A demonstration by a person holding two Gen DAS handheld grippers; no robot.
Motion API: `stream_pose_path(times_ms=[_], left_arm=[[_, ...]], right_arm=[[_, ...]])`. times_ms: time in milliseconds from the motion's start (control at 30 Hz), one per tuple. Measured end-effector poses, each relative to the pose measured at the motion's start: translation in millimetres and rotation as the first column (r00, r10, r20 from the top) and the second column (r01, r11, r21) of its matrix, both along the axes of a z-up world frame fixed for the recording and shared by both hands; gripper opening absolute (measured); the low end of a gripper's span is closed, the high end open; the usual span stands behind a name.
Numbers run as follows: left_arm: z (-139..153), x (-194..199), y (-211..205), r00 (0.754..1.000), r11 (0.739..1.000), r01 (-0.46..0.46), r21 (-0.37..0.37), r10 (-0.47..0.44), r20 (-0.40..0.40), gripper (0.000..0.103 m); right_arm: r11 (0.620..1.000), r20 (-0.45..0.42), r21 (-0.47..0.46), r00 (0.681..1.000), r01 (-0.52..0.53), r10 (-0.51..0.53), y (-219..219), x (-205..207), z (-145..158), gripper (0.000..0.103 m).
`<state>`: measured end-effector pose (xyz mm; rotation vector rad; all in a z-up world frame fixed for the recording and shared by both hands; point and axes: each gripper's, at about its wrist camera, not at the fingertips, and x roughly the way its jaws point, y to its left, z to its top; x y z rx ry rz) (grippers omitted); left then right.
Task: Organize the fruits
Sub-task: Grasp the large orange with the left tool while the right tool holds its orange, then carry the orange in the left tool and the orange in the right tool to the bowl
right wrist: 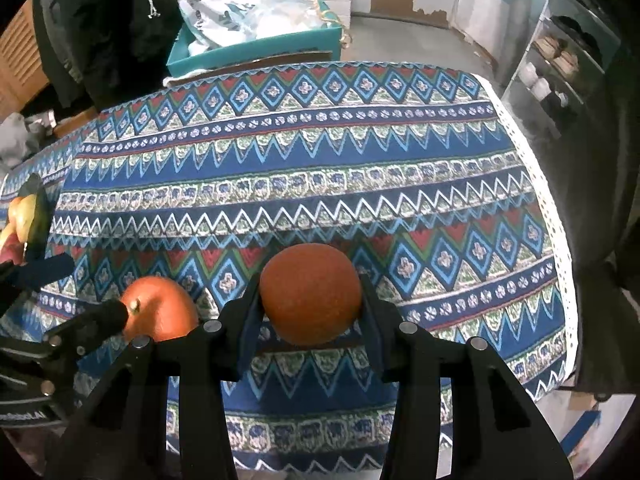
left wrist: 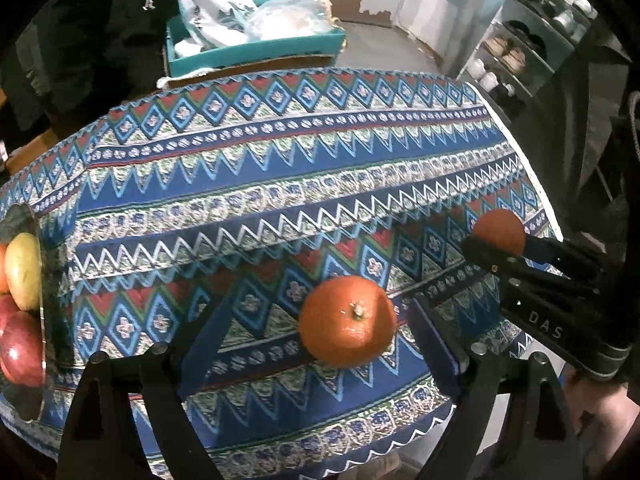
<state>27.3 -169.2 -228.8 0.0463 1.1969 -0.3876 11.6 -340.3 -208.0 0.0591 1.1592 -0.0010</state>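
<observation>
An orange with a stem lies on the patterned tablecloth, between the spread fingers of my open left gripper; it also shows in the right wrist view. My right gripper is shut on a second orange, its pads against both sides; the left wrist view shows it at the right. A dark bowl at the far left holds red and yellow apples.
The tablecloth covers the table, with its right edge near a shoe rack. A teal box with bags sits beyond the far edge. Dark clothing hangs at the back left.
</observation>
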Motion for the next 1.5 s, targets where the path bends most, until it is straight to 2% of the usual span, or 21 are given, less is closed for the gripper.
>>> stream_pose_path(times_ms=[133,400,633,700,833,900,1033,1500], left_arm=[[-9.5,-2.1,-10.5,1.0,1.0,0.016,-0.005,-0.017,-0.027,0.092],[-28.6,-3.2,-24.7,0.998,0.998,0.036,0.054,-0.033,-0.049,0.092],[-45.1,3.5,-22.9,0.996,0.999,0.018,0.048,-0.013,-0.089,0.092],[-47.6,4.6,-21.4,0.996,0.999,0.013,0.043,-0.009,-0.093,0.089],[-52.1,5.1,-23.4,0.993,0.999,0.031,0.02,-0.028,-0.112,0.076],[-51.4,2.3,-26.1,0.993,0.999,0.054,0.007,-0.053,-0.108,0.068],[-50.0,-0.9,-31.1,0.994,0.997,0.066,0.03,-0.063,-0.089,0.067],[-24.7,10.3,1.2,0.999,0.999,-0.028,0.035,0.029,-0.02,0.067]], right_arm=[[1.0,-0.007,0.0,1.0,0.021,-0.021,-6.0,-1.6,-3.3,0.044],[0.998,-0.012,0.017,0.999,0.053,-0.053,-18.2,-1.3,-8.9,0.044],[0.999,-0.029,0.011,0.998,0.049,-0.049,-17.7,1.1,-15.9,0.044],[0.999,-0.03,0.014,0.998,0.052,-0.051,-18.0,1.6,-16.3,0.044],[0.999,-0.031,0.017,0.998,0.049,-0.049,-16.9,1.7,-16.7,0.044],[0.999,-0.031,0.016,0.999,0.045,-0.045,-15.4,1.8,-16.8,0.044],[0.999,-0.025,0.015,0.999,0.038,-0.038,-13.0,1.9,-15.6,0.044],[1.0,0.044,-0.007,0.999,0.007,-0.007,-2.7,0.9,6.0,0.044]])
